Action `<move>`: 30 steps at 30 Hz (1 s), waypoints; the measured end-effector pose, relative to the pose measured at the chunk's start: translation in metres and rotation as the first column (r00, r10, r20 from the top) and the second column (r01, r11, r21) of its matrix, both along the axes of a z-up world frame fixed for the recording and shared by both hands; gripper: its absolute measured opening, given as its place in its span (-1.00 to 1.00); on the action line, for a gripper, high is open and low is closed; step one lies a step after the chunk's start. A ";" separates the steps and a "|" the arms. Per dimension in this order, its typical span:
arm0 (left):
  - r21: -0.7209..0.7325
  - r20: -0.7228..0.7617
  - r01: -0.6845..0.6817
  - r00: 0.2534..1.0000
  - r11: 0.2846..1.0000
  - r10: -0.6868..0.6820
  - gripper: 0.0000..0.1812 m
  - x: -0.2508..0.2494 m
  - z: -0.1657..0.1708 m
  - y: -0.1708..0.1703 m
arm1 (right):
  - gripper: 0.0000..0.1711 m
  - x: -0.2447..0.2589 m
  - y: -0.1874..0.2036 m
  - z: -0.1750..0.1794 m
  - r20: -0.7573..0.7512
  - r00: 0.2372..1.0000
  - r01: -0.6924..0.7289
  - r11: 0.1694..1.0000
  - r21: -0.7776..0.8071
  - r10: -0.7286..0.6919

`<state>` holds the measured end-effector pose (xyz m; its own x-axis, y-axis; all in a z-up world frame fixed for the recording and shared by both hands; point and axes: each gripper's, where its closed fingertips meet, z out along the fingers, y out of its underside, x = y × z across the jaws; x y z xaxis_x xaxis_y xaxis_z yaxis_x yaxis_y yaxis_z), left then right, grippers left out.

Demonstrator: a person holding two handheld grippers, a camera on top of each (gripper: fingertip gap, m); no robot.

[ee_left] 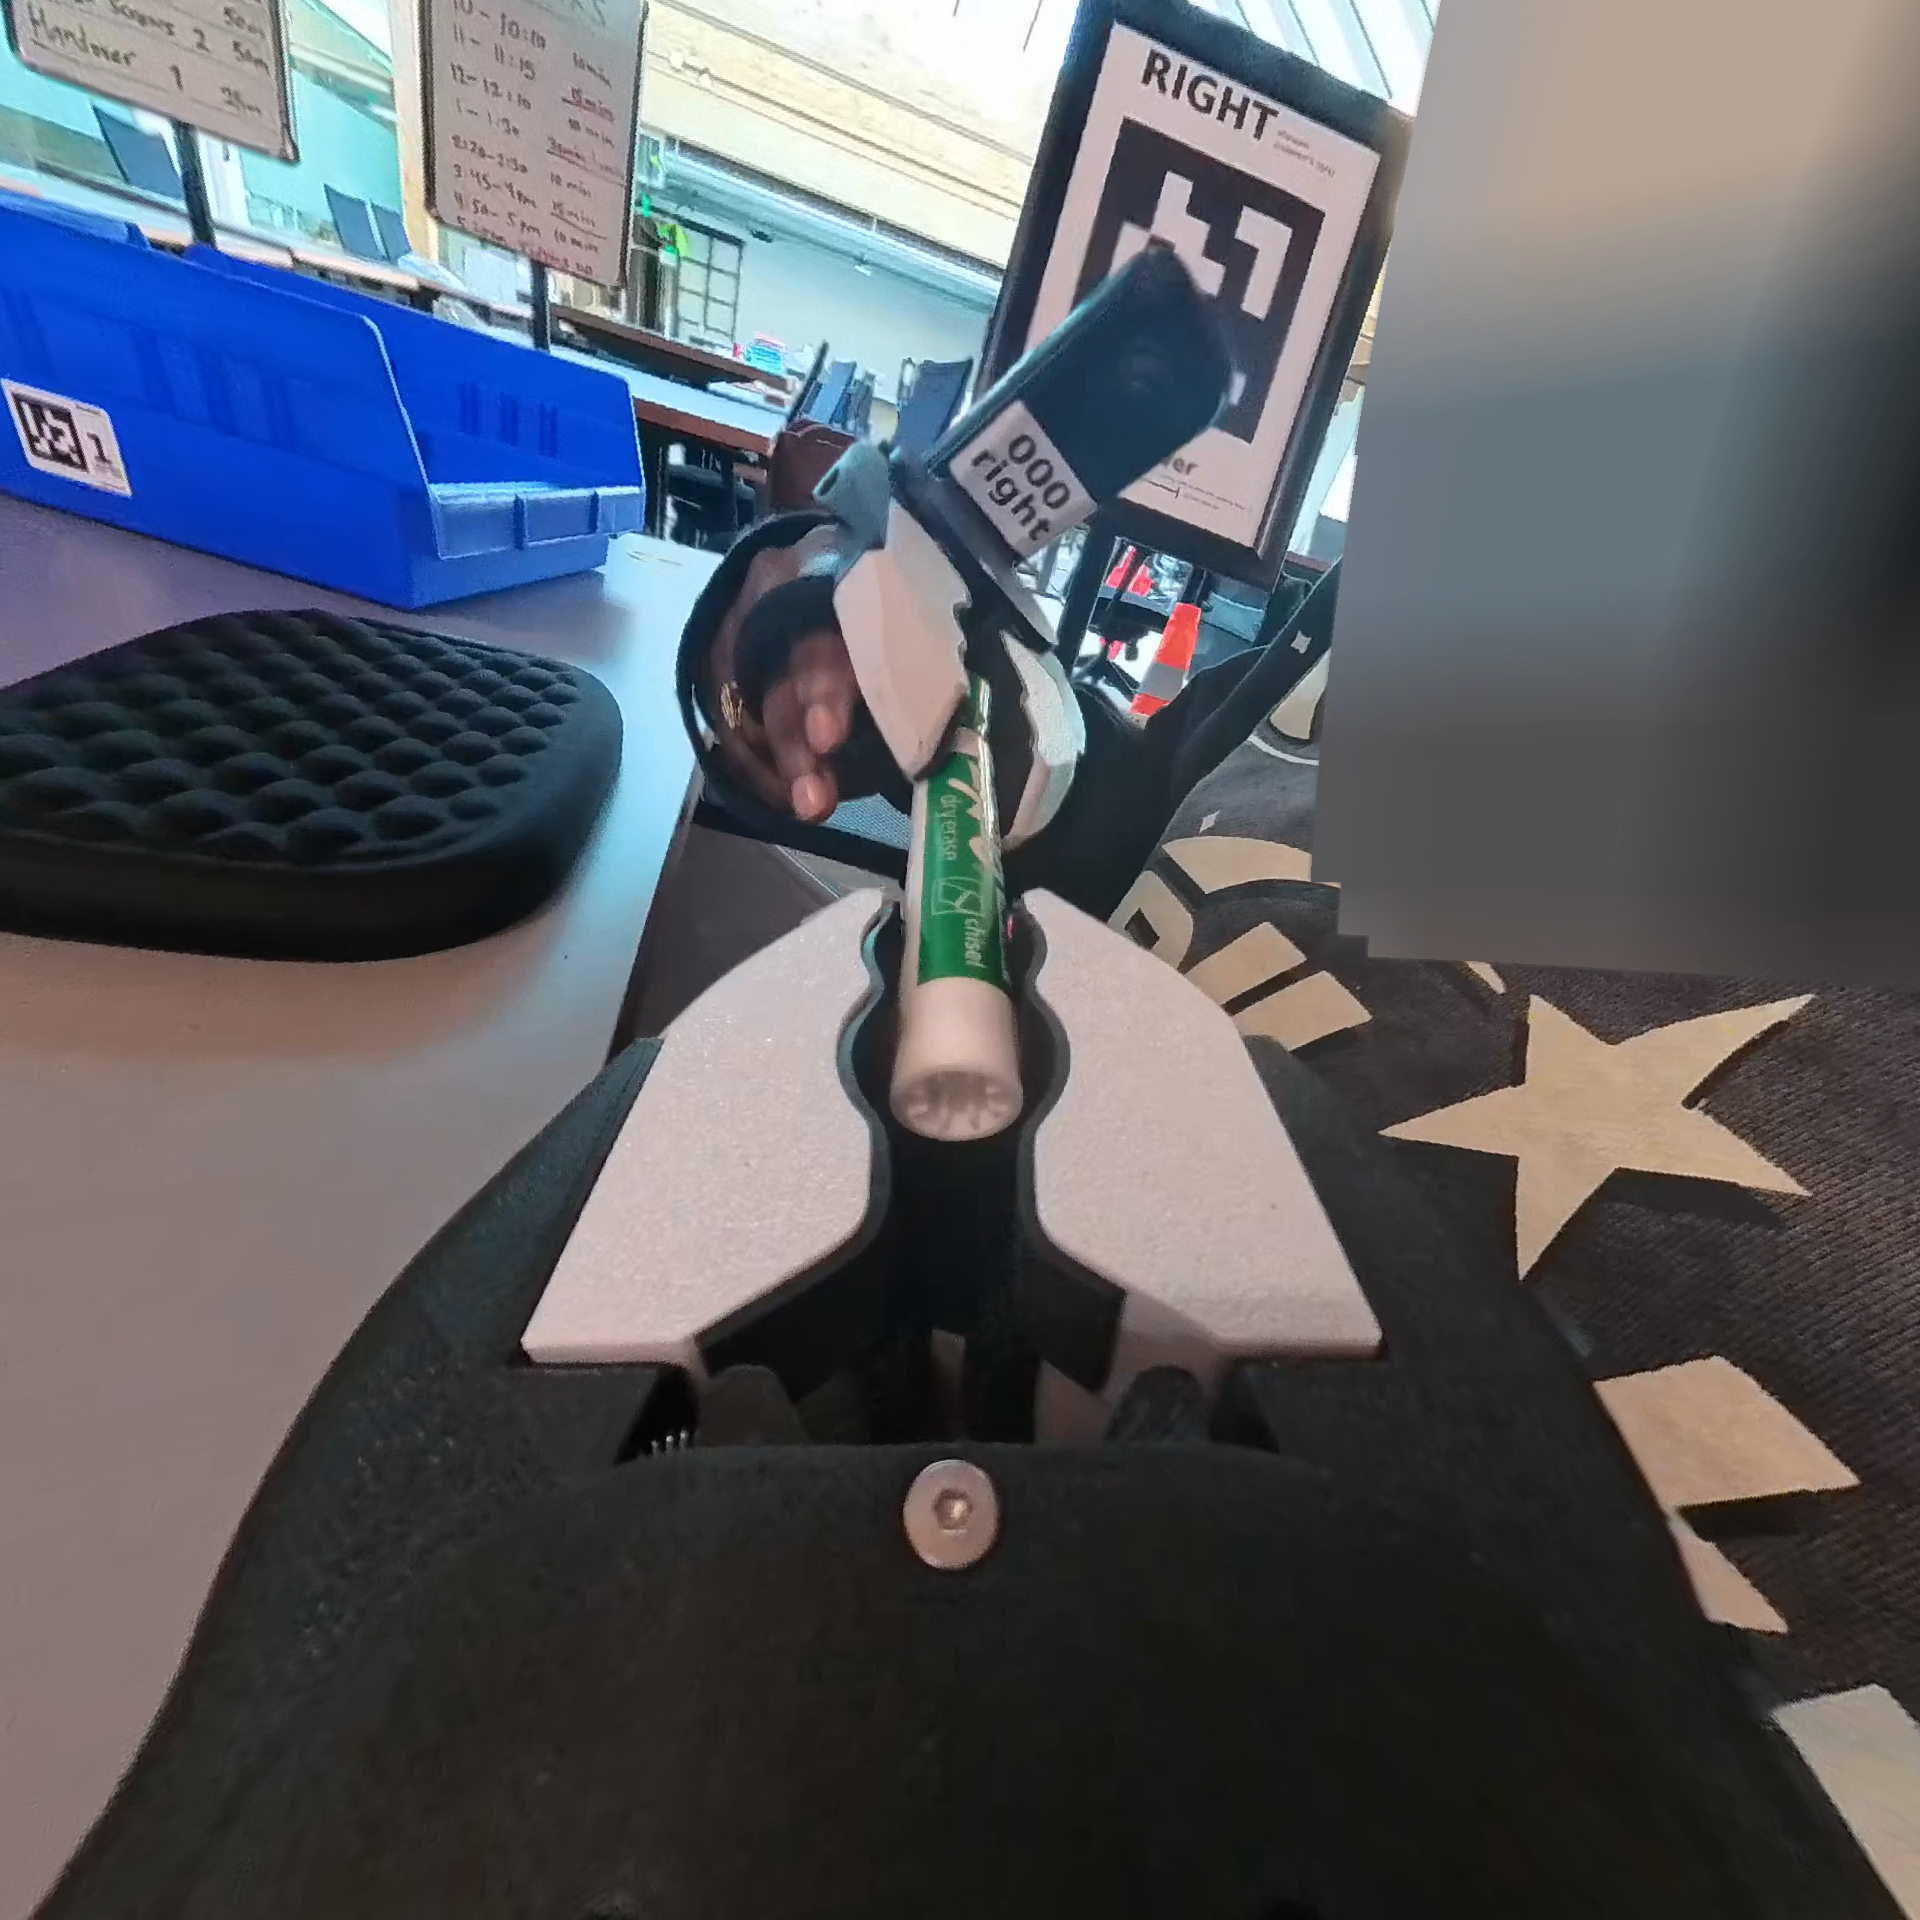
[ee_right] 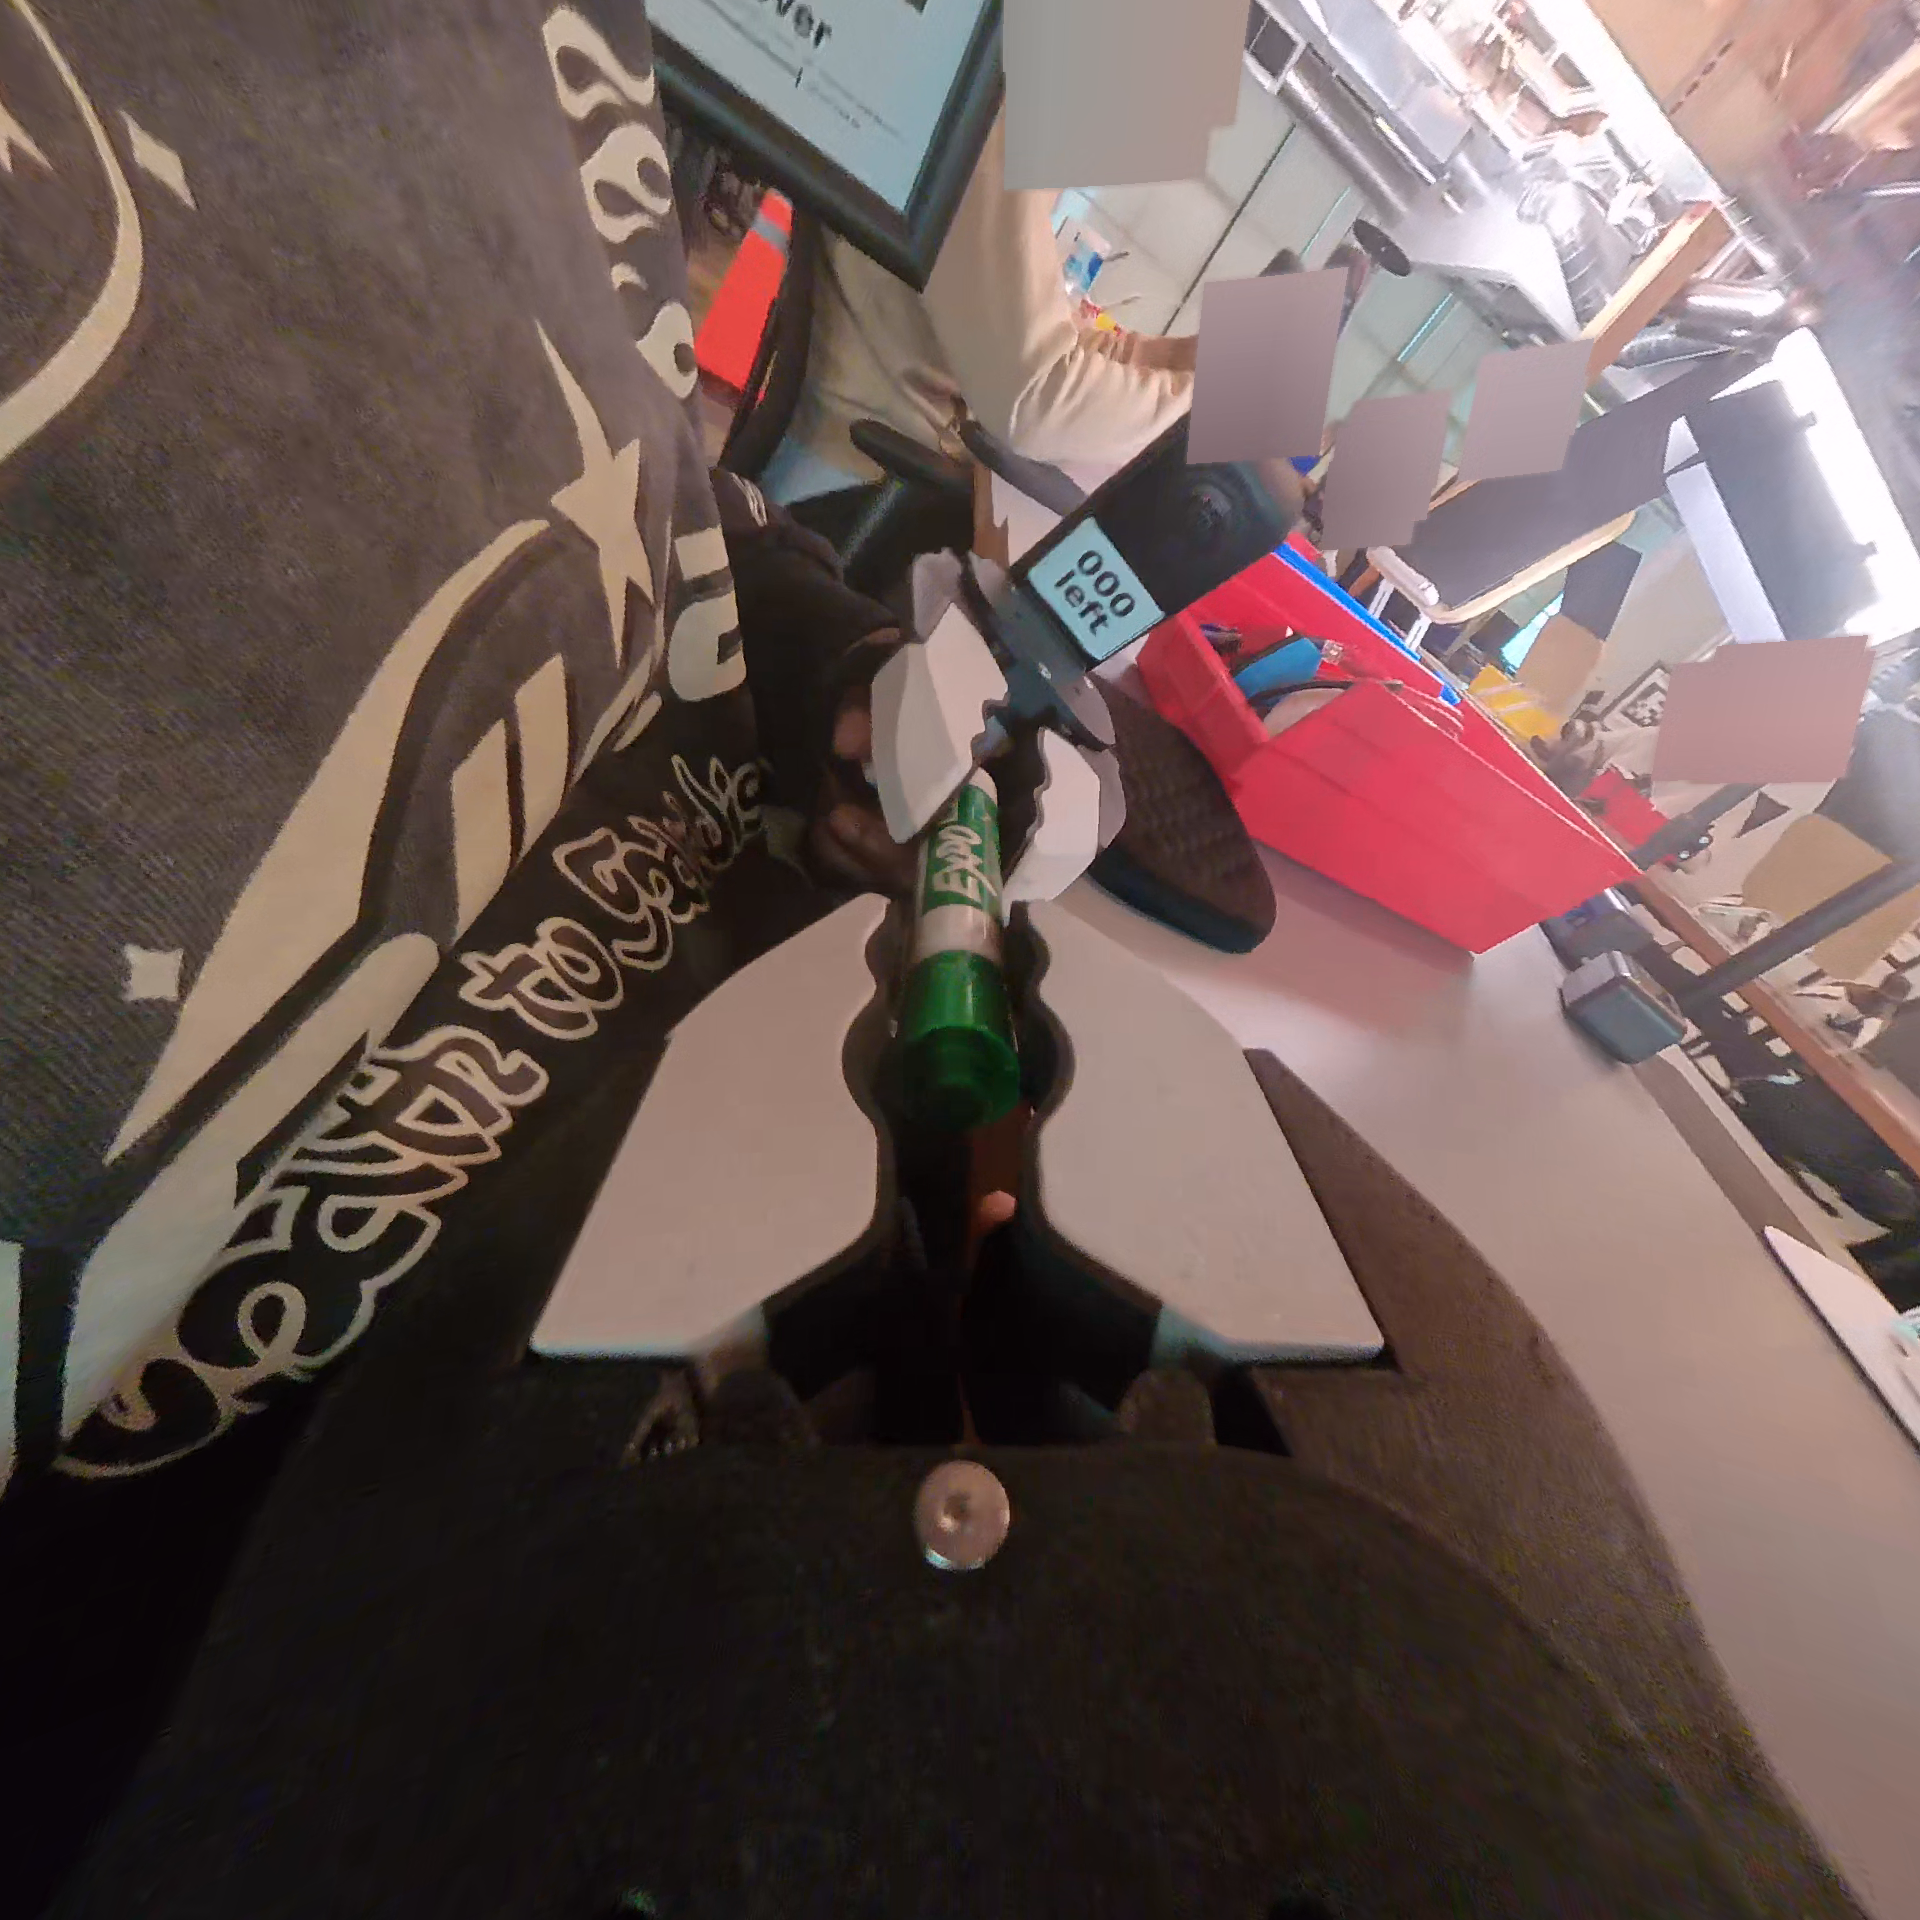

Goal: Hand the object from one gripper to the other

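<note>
While both of my grippers meet over the table edge, my left gripper (ee_left: 951, 925) pinches the white butt end of the green marker (ee_left: 951, 894) and my right gripper (ee_right: 951, 935) clamps the capped end, so it's bridged straight between them.

Grey table (ee_left: 260, 1091) carries a black dimpled pad (ee_left: 281, 769) near its edge, a blue bin (ee_left: 312, 436) behind it, and a red bin (ee_right: 1382, 800).

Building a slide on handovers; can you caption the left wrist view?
Left gripper and right gripper both clamp a green marker mid-handover beside the table.
</note>
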<state>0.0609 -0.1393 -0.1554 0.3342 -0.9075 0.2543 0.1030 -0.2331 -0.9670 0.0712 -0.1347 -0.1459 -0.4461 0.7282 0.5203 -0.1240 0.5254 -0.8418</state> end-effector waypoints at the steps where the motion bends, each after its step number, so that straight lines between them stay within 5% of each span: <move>1: 0.043 0.000 -0.018 1.000 0.999 0.018 -0.77 -0.001 0.003 0.001 | -0.76 0.000 0.000 0.002 -0.003 1.000 -0.005 0.999 -0.032 0.005; 4: 0.285 -0.064 -0.143 0.984 0.948 0.168 -0.52 -0.006 0.008 0.007 | -0.76 -0.001 0.005 0.009 -0.004 1.000 -0.007 0.989 -0.148 0.007; 8: 0.545 -0.163 -0.223 0.917 0.808 0.363 -0.47 -0.009 0.008 0.015 | -0.76 -0.003 0.011 0.015 0.015 1.000 -0.020 0.945 -0.326 0.026; 16: 0.504 -0.161 -0.195 0.936 0.841 0.314 -0.78 -0.006 0.008 0.012 | -0.77 -0.004 0.011 0.022 0.016 0.997 -0.058 0.883 -0.466 0.075; 23: 0.501 -0.174 -0.195 0.932 0.843 0.318 -0.66 -0.005 0.006 0.012 | -0.76 -0.003 0.009 0.024 0.005 0.997 -0.070 0.882 -0.467 0.082; 30: 0.446 -0.182 -0.160 0.947 0.881 0.264 -0.78 -0.004 0.005 0.008 | -0.75 -0.004 0.008 0.019 0.033 0.996 -0.059 0.900 -0.432 0.081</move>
<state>0.0565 -0.1312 -0.1506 0.5320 -0.8113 -0.2424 -0.1337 0.2022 -0.9702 0.0676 -0.1264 -0.1269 -0.5211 0.8419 0.1401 -0.1005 0.1025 -0.9896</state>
